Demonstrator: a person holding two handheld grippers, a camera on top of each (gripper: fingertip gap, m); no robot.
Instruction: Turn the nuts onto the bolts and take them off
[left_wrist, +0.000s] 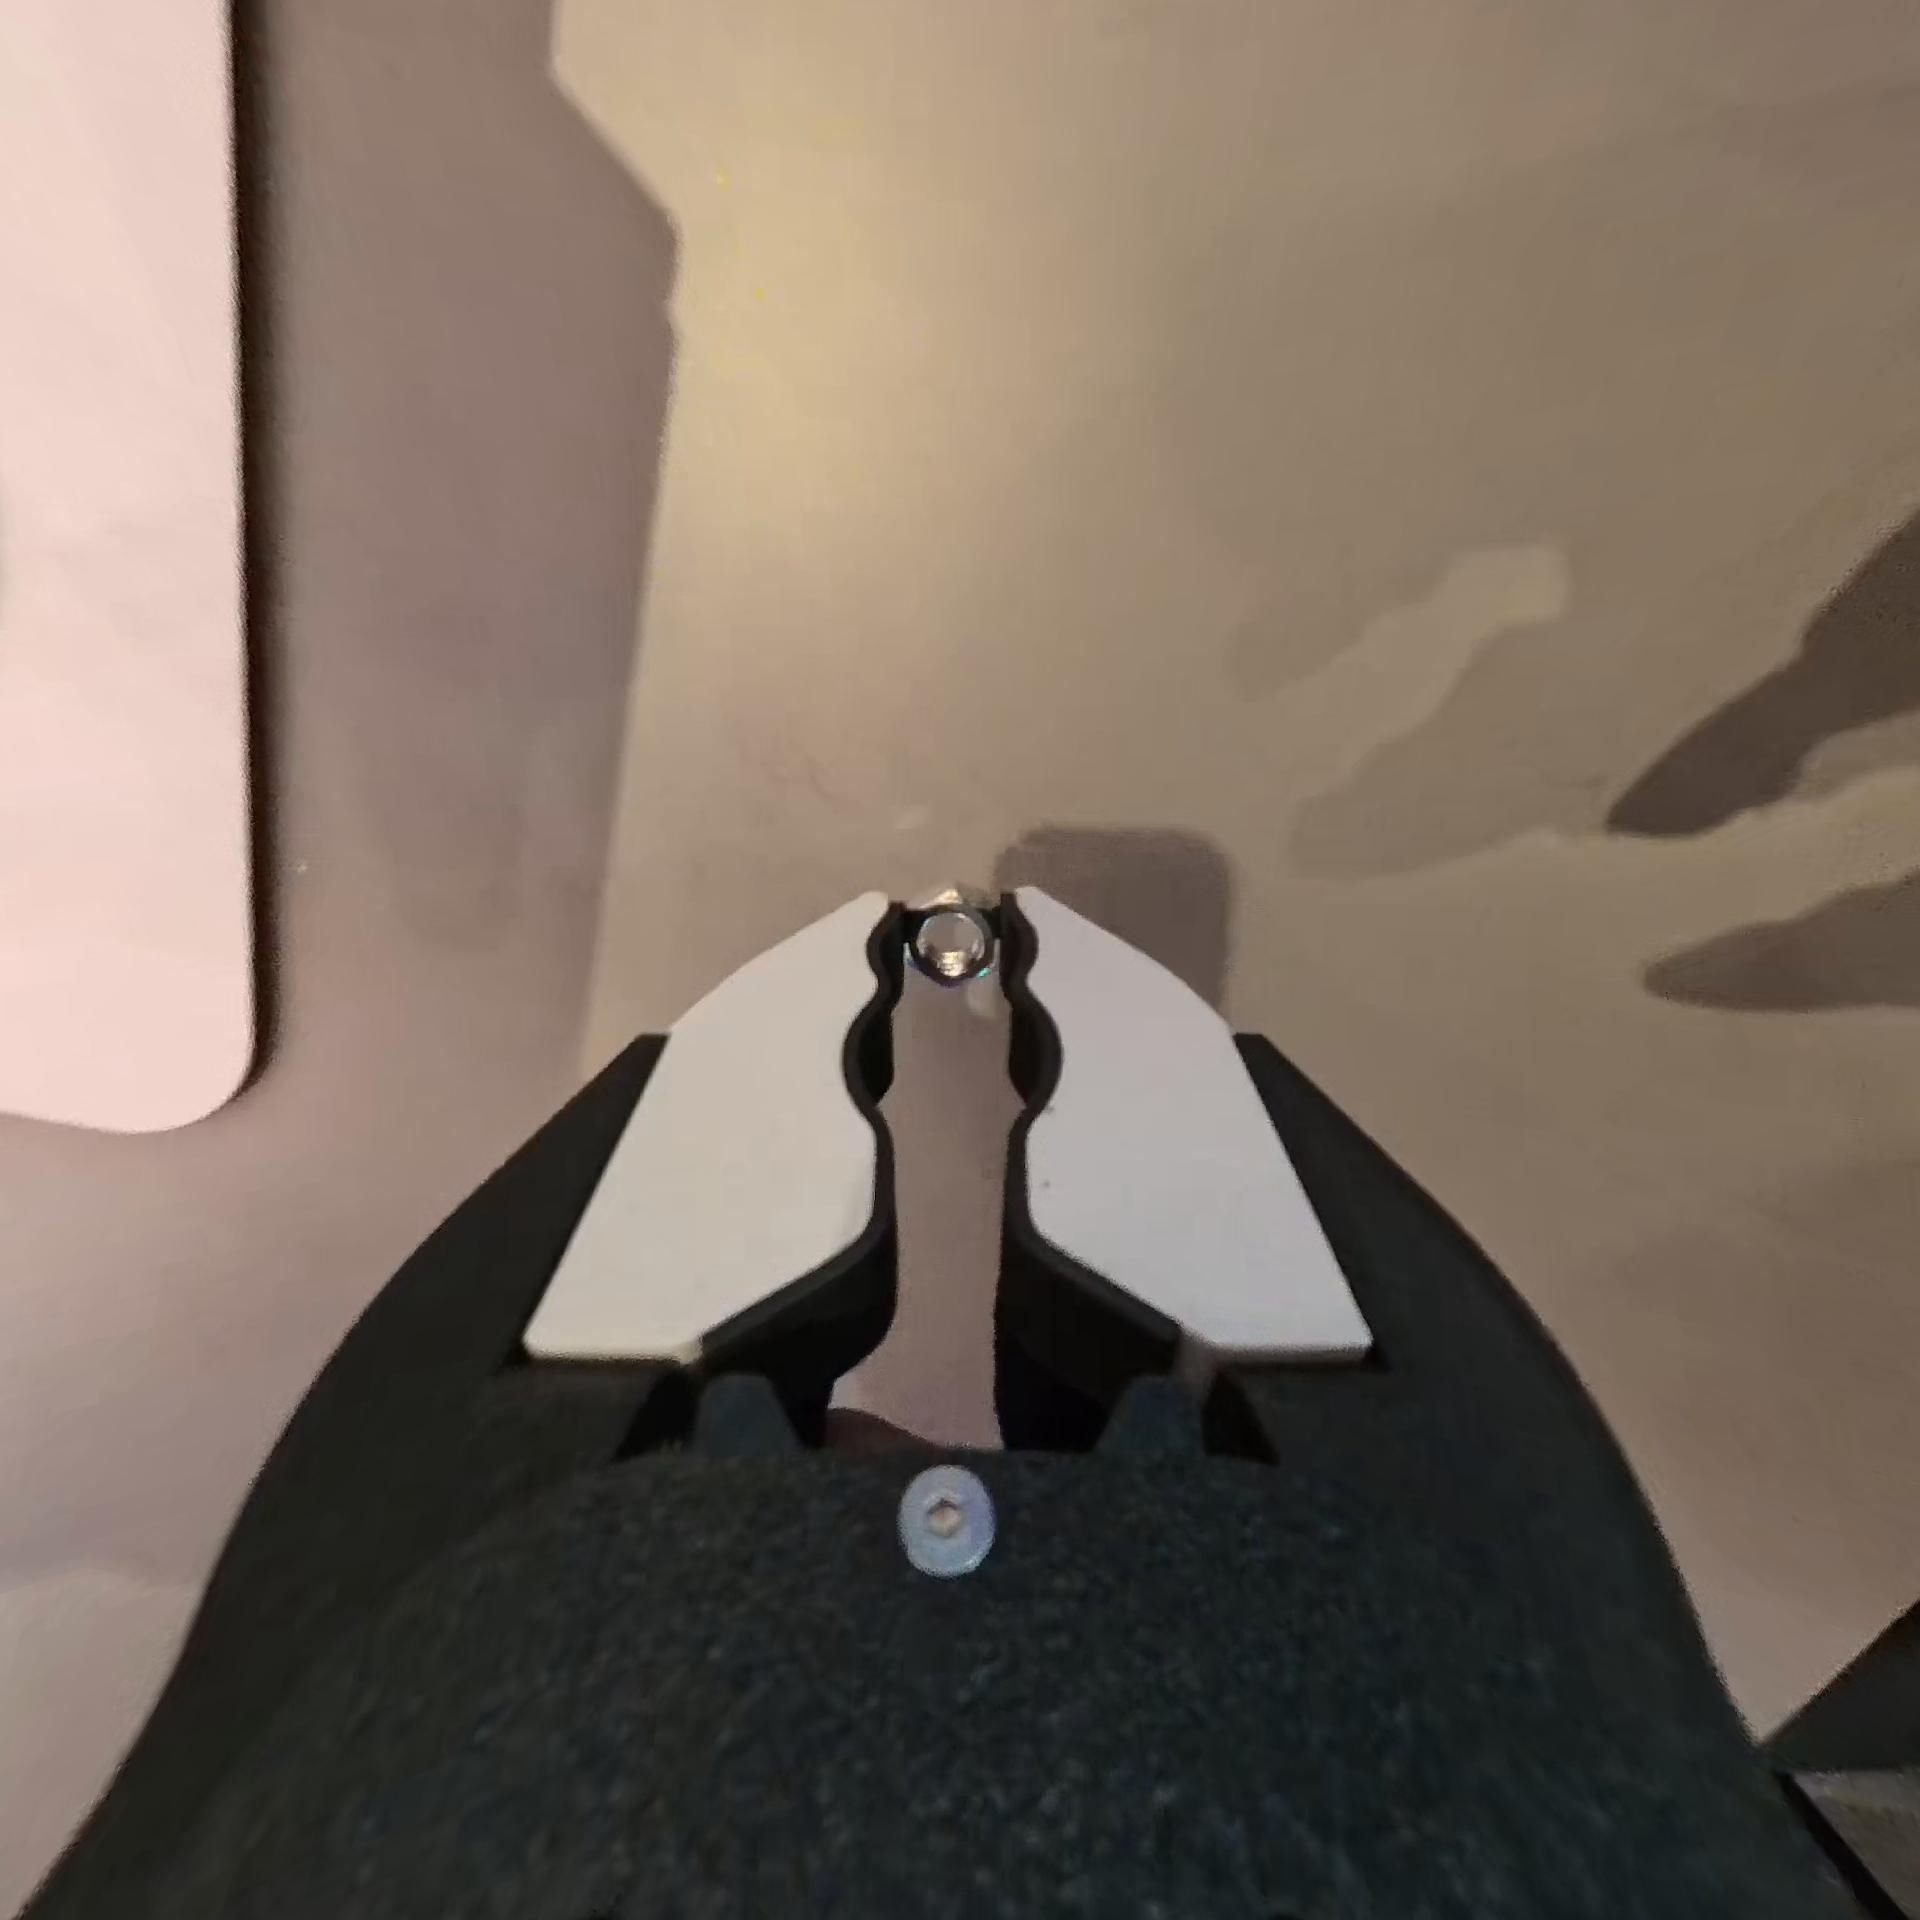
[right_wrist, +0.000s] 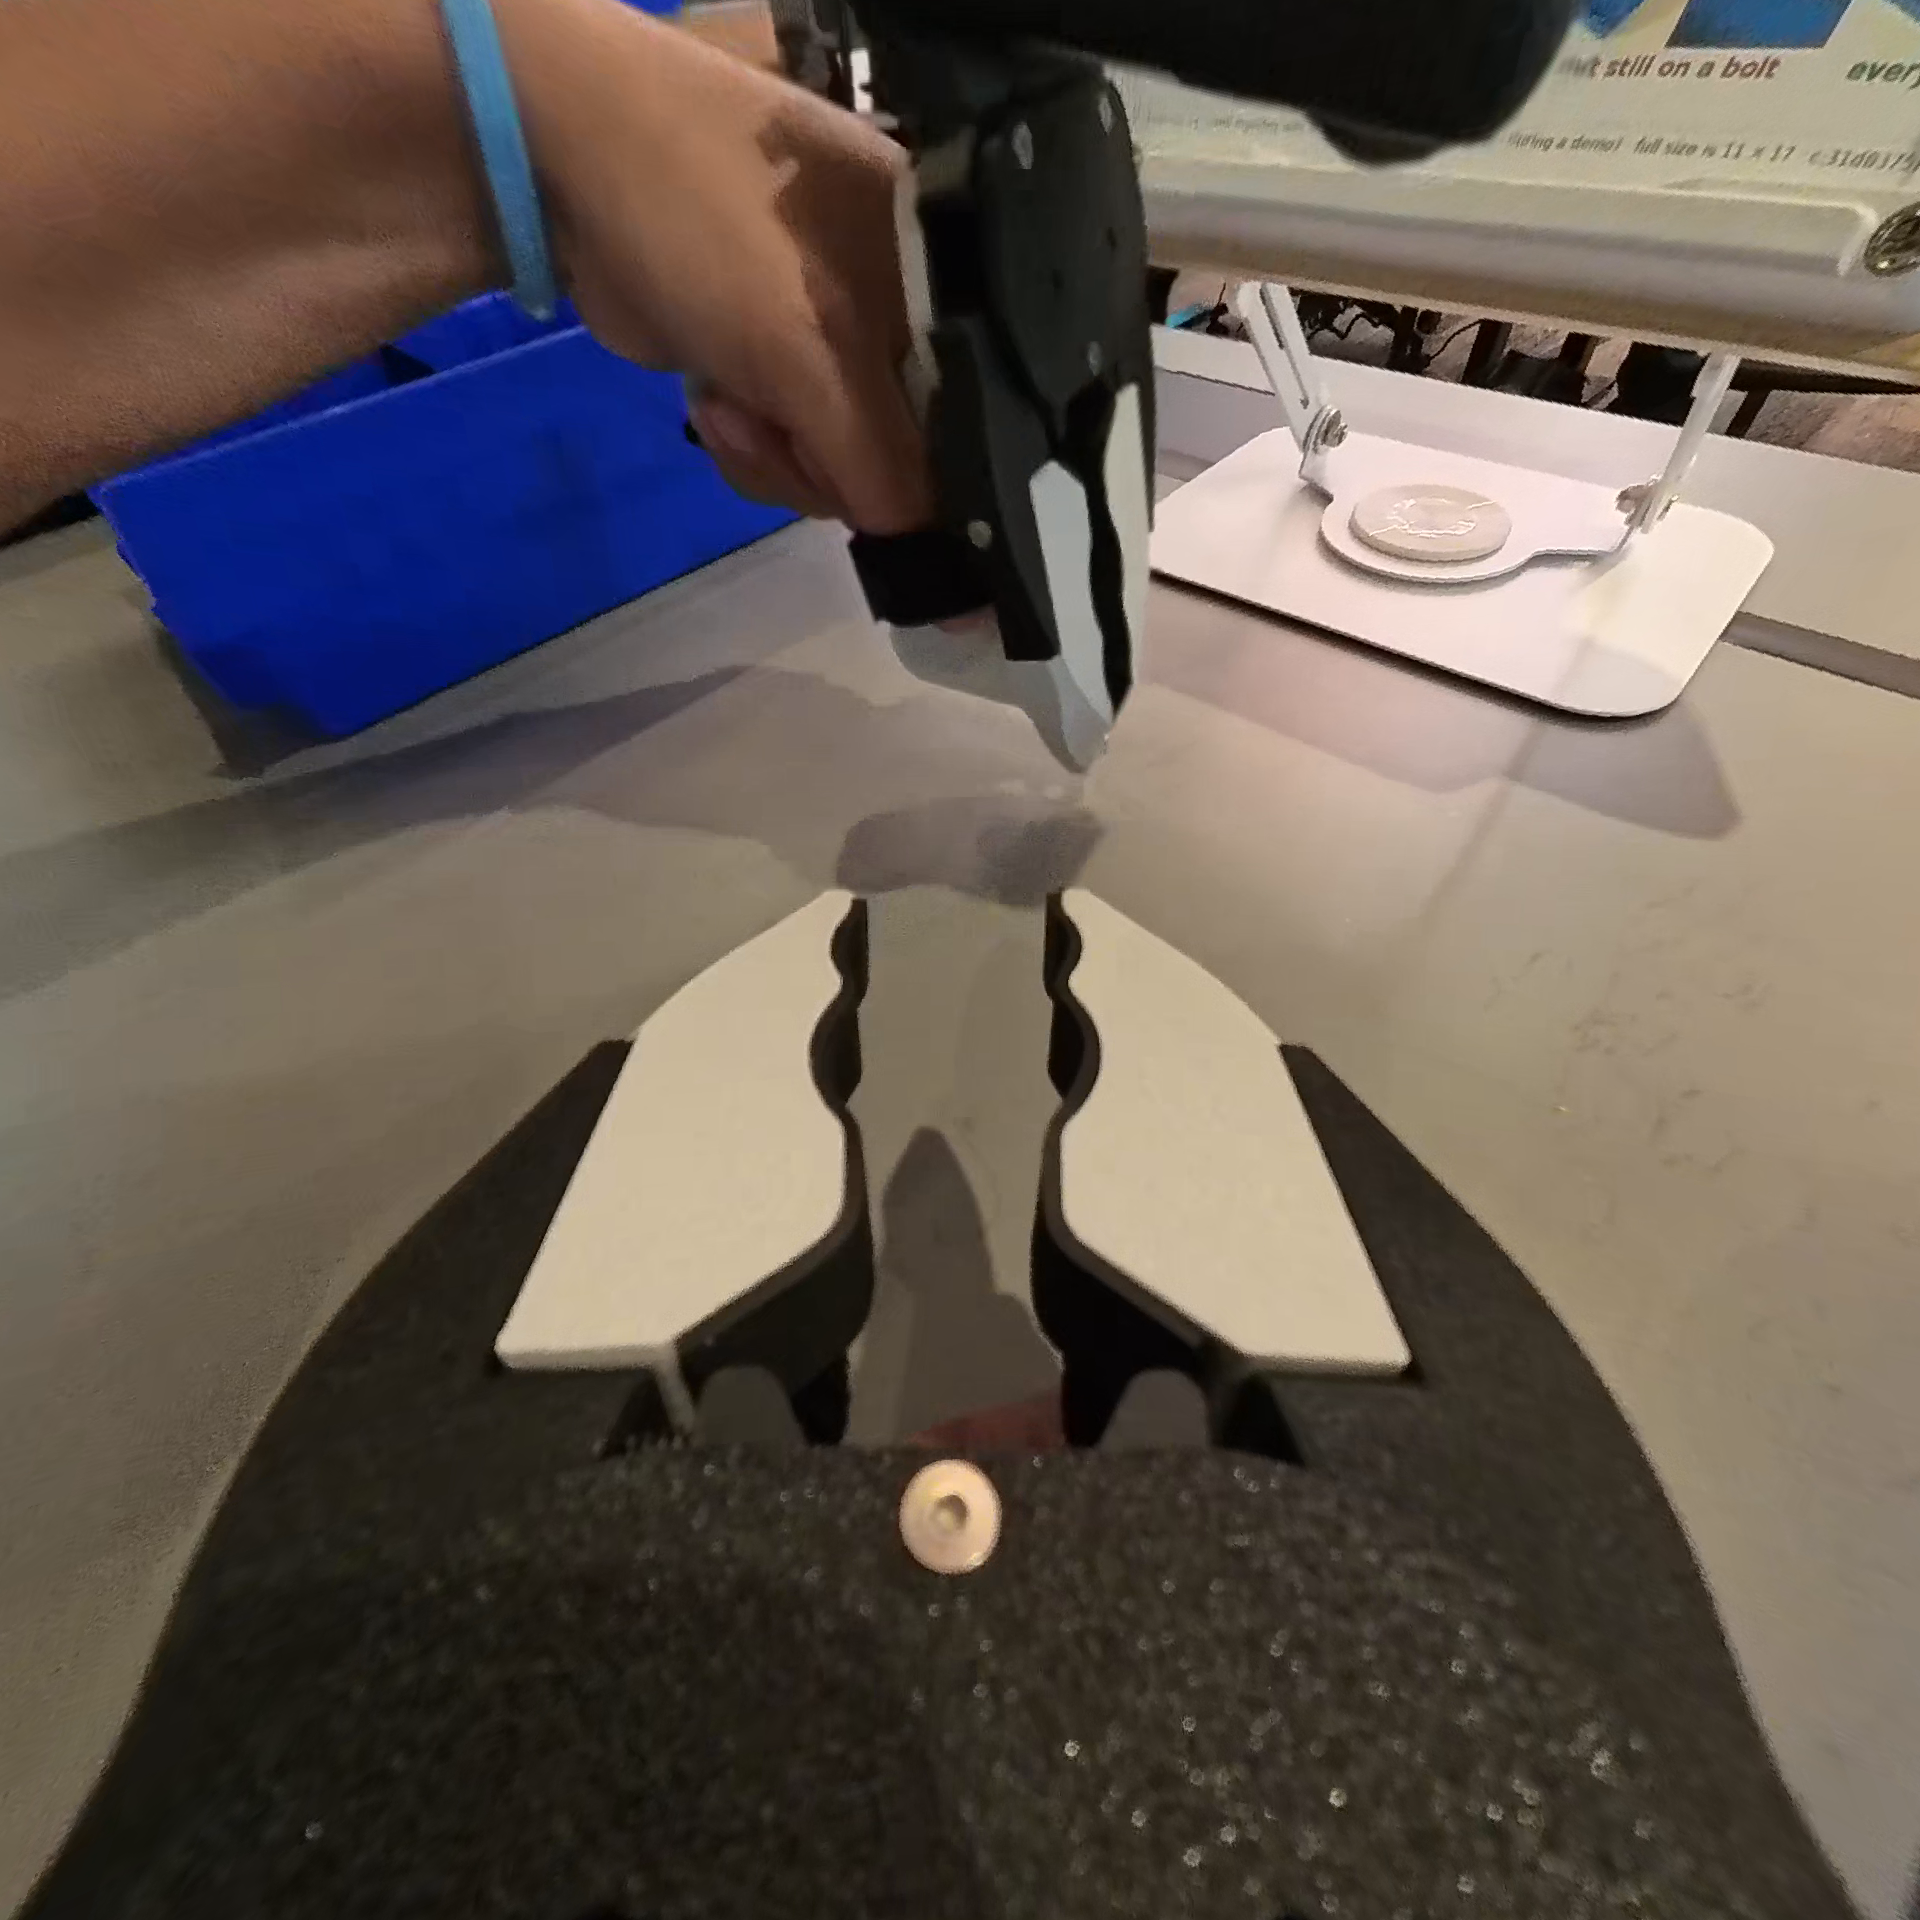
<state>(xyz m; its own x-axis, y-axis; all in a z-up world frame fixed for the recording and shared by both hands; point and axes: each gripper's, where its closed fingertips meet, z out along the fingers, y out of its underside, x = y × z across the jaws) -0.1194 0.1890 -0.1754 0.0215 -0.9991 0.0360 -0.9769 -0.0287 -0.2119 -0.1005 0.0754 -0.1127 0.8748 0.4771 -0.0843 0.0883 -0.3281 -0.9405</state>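
a small nut (left_wrist: 949, 951) is pinched at the left gripper (left_wrist: 951, 914) tips just above the table (right_wrist: 1455, 1039), the right gripper (right_wrist: 956, 914) is held apart and empty, and a bolt, unseen here, must be found next.

Left wrist view: looks steeply down along its fingers, close above the grey table (left_wrist: 1351, 416). Right wrist view: low, facing forward across the table (right_wrist: 1558, 1039) toward the blue bin (right_wrist: 416, 520). Shared: the tabletop and the white stand base (left_wrist: 104, 520) (right_wrist: 1455, 603)
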